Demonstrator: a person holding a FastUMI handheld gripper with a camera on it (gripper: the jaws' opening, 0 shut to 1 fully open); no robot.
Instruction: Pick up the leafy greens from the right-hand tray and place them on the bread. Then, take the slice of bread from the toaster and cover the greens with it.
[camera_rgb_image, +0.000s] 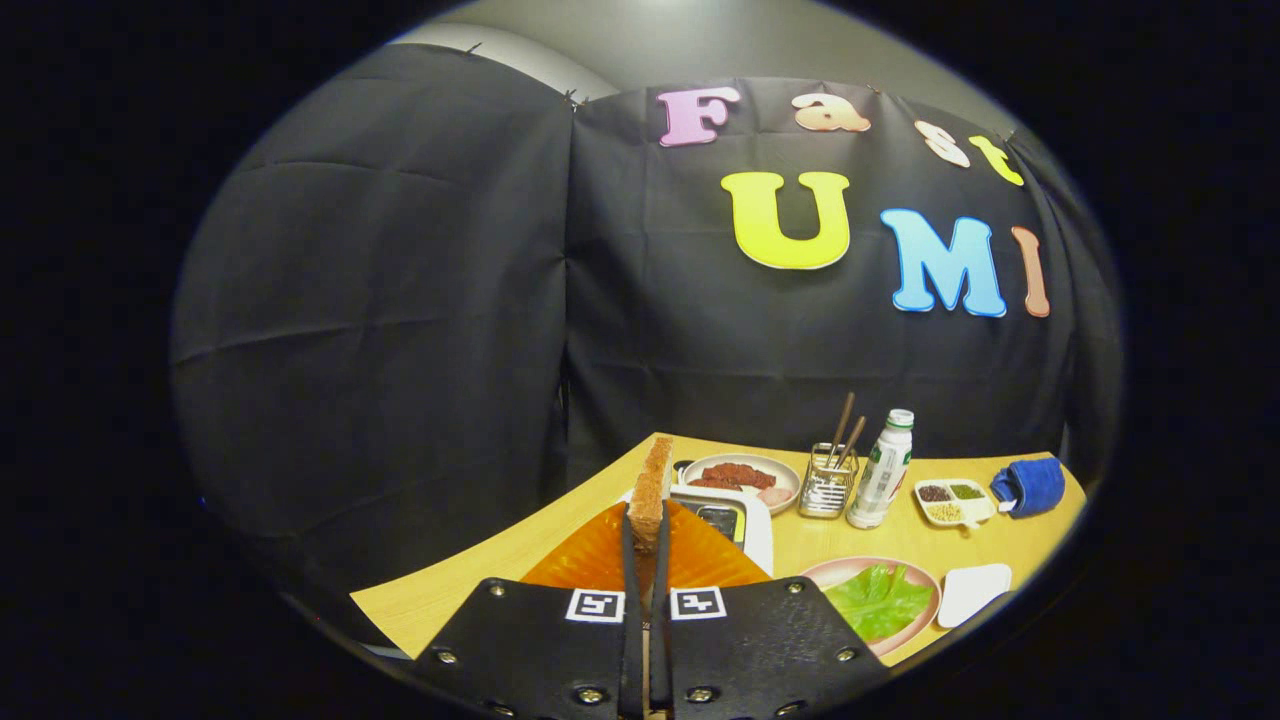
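**Bread held over a wooden table**

Bread (651, 492) stands upright between the gripper (646, 535) fingers, which are nearly closed and press on both faces, above an orange plate (590, 555). Greens (878, 600) lie on a pink plate (930, 580) nearby. The tan table (560, 520) meets a black cloth wall (400, 330).

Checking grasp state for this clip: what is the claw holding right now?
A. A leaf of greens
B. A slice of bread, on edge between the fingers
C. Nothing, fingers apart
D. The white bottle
B: the claw is shut on the slice of bread, which stands on edge between the fingers above the orange plate, while the leafy greens lie on the pink plate off to the side.
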